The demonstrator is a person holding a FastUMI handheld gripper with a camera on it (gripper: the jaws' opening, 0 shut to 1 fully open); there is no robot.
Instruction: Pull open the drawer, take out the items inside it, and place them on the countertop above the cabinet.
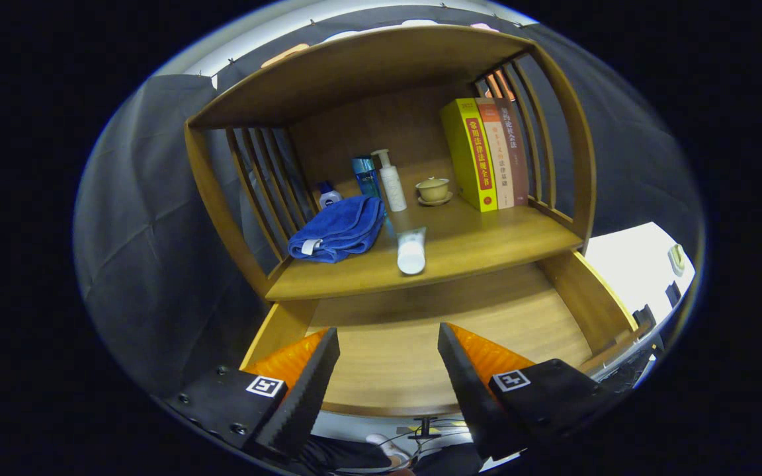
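The cabinet [222,198] stands ahead of the gripper [387,363], and its drawer [387,330] lies pulled open under the fingers; what I see of it looks empty. On the countertop [487,244] beyond are books [487,152], a towel [338,231], a tube [411,250], bottles [391,180] and a cup [433,190]. The fingers are wide apart and hold nothing. I think the unloading is almost finished; next, check the drawer.

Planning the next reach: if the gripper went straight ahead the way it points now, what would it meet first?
Probably the white tube lying at the countertop's front edge; the open gripper holds nothing, though depth is uncertain.
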